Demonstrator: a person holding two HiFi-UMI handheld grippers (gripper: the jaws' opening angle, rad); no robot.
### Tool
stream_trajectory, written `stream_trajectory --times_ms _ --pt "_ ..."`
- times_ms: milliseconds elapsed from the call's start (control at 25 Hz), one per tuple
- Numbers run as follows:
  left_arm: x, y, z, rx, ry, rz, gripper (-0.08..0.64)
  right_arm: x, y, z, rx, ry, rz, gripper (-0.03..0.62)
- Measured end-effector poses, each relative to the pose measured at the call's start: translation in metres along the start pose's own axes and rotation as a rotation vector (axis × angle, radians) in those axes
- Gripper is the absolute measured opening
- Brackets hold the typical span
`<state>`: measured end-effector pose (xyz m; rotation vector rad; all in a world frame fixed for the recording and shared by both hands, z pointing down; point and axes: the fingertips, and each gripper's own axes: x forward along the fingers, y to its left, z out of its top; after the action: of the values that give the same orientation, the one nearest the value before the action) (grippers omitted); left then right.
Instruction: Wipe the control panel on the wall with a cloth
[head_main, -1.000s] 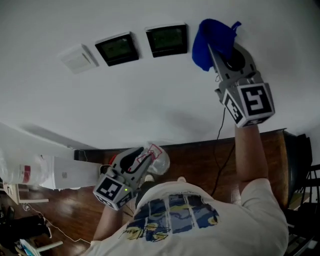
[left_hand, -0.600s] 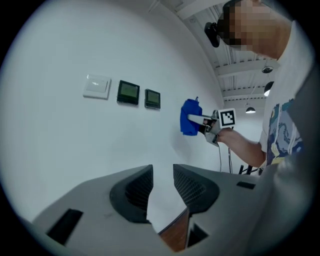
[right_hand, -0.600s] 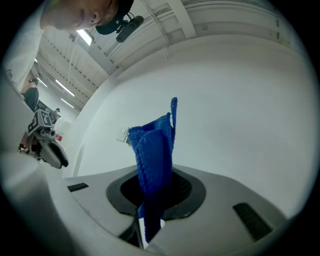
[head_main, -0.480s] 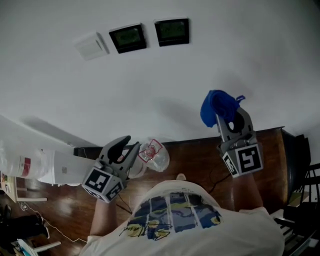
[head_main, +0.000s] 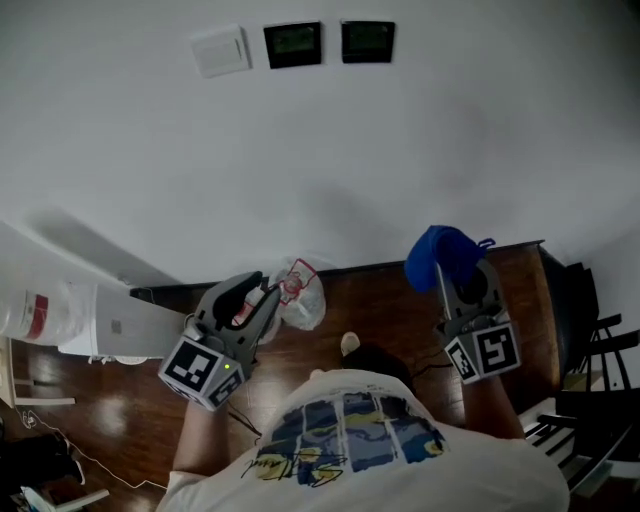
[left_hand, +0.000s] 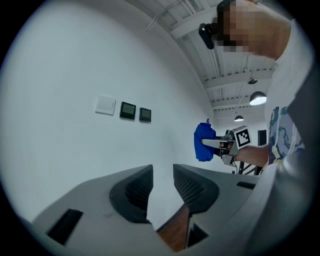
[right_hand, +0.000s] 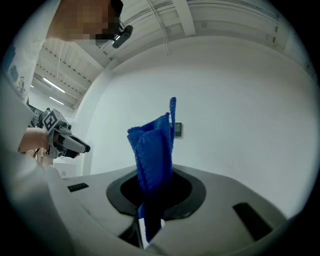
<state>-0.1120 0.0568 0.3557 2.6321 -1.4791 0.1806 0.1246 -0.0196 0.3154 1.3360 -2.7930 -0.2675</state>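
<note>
- The right gripper (head_main: 452, 288) is held low, well below the control panel (head_main: 367, 41), forearm raised from the elbow and fingers pointing up along the wall (head_main: 420, 150).
- Its fingers are closed tight on a blue cloth (right_hand: 152, 150). The cloth is a soft, nubby terry, folded into a thick upright wad with a thin loop sticking up at its top corner.
- The left gripper (head_main: 262, 292) sits lower still and off to the left of the panel, tilted toward the wall.
- Its fingers (left_hand: 137, 187) stand a little apart with nothing between them. Their inner faces are dark and ribbed, and only pale wall and brown wooden floor (head_main: 400, 290) show through the gap.
- The control panel is a flat dark square with a faint greenish screen, high on the smooth white wall. A second, matching dark panel (head_main: 293, 44) hangs just to its left, and a plain white switch plate (head_main: 220, 50) left of that.
- A crumpled clear plastic bag (head_main: 303, 298) with red print lies far below the panel at the wall's foot, just beside the left gripper's tips.
</note>
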Motion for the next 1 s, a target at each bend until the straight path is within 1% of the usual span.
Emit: stream_trajectory --times_ms 160,280,440,560,640,1000 --pt "-0.020 -0.013 -0.016 -0.023 0.008 -0.019 0.124 -0.032 0.026 0.001 0.020 0.001 -0.002 0.077" --pt "-0.029 -0.024 -0.018 -0.031 0.003 -0.017 0.124 -0.052 0.035 -0.002 0.039 0.011 0.012 0.077" --pt "-0.025 -0.037 -0.015 -0.036 0.006 -0.006 0.124 -0.072 0.031 -0.004 0.058 0.014 0.022 0.077" --pt "-0.017 -0.056 -0.012 -0.048 0.011 -0.027 0.124 -0.086 0.024 -0.001 0.043 0.017 0.029 0.075" --pt "-0.013 -0.066 -0.013 -0.037 0.024 -0.044 0.124 -0.091 0.020 0.000 0.038 0.015 0.027 0.075" --pt "-0.010 -0.084 -0.009 -0.040 0.033 -0.055 0.124 -0.102 0.018 -0.005 0.063 0.021 0.029 0.075"
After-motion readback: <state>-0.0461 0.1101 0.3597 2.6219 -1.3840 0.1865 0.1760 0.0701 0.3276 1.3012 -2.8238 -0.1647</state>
